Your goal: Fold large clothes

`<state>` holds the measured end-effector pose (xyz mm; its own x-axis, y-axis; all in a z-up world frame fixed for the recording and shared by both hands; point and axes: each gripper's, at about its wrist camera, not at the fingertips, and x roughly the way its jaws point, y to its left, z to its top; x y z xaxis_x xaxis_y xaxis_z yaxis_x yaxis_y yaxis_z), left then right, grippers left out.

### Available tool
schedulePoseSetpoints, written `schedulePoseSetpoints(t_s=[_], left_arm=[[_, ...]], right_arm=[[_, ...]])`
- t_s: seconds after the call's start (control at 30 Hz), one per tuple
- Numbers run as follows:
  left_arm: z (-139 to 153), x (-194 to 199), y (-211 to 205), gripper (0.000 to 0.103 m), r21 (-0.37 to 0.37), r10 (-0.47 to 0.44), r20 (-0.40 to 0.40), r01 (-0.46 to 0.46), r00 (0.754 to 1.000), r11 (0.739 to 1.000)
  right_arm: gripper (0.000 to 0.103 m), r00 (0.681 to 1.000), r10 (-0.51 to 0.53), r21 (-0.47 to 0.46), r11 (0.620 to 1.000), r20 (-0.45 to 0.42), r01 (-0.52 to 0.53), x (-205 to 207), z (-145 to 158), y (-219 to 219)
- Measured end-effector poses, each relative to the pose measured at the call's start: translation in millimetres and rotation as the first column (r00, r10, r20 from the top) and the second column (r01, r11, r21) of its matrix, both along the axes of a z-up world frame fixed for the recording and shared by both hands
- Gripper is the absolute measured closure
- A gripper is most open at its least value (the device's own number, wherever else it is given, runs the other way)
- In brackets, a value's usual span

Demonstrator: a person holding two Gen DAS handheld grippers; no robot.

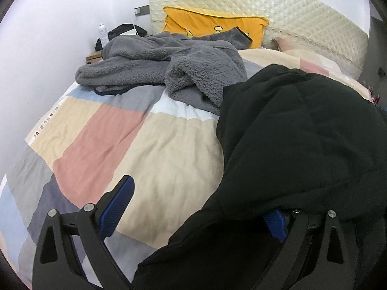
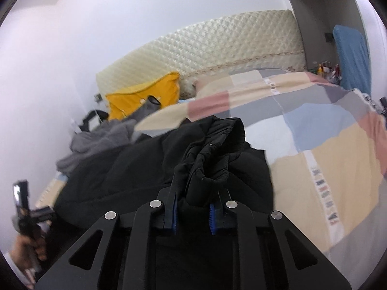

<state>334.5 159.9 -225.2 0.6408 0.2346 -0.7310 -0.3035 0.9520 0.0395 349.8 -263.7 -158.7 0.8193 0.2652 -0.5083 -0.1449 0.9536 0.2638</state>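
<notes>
Patchwork bedspread (image 1: 154,145); quilted headboard (image 1: 266,7)

Black jacket (image 1: 302,145), grey fleece (image 1: 169,65), yellow pillow (image 1: 212,27), pastel patchwork bedcover (image 1: 135,145).

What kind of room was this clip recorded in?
A bedroom, most likely in a home. A bed with a colour-block duvet fills both views, backed by a quilted cream headboard with a yellow cushion against it. A black jacket and grey fleece lie on it.

bedcover (image 1: 154,142) edge strip lettering, too blurred to read
</notes>
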Motion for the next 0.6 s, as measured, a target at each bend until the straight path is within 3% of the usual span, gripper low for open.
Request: schedulePoseSetpoints(t_s=[0.13, 0.3, 0.47, 0.6], left_arm=[[4.7, -1.9, -10.2, 0.006, 0.035, -0.024, 0.006, 0.023, 1.0, 0.999], [2.4, -0.3, -5.1, 0.006, -0.029, -0.012, 0.0, 0.012, 1.0, 1.0], [-1.7, 1.9, -12.3, 0.006, 0.018, -0.036, -0.013, 0.036, 0.999, 0.999], [-9.7, 4.0, -10.3, 0.006, -0.005, -0.027, -0.051, 0.027, 0.998, 1.0]], right_arm=[[0.089, 1.0, -0.026, -0.035, 0.999, -0.014, 0.026, 1.5, -11.2, -3.6], [0.089, 0.997, -0.044, -0.142, 0.989, -0.059, 0.035, 9.1, -27.5, 5.7], [0.089, 0.994, -0.057, -0.219, 0.975, -0.092, 0.036, 16.0, -47.2, 13.6], [0.089, 0.991, -0.061, -0.241, 0.97, -0.117, 0.031, 20.0, -54.8, 17.8]])
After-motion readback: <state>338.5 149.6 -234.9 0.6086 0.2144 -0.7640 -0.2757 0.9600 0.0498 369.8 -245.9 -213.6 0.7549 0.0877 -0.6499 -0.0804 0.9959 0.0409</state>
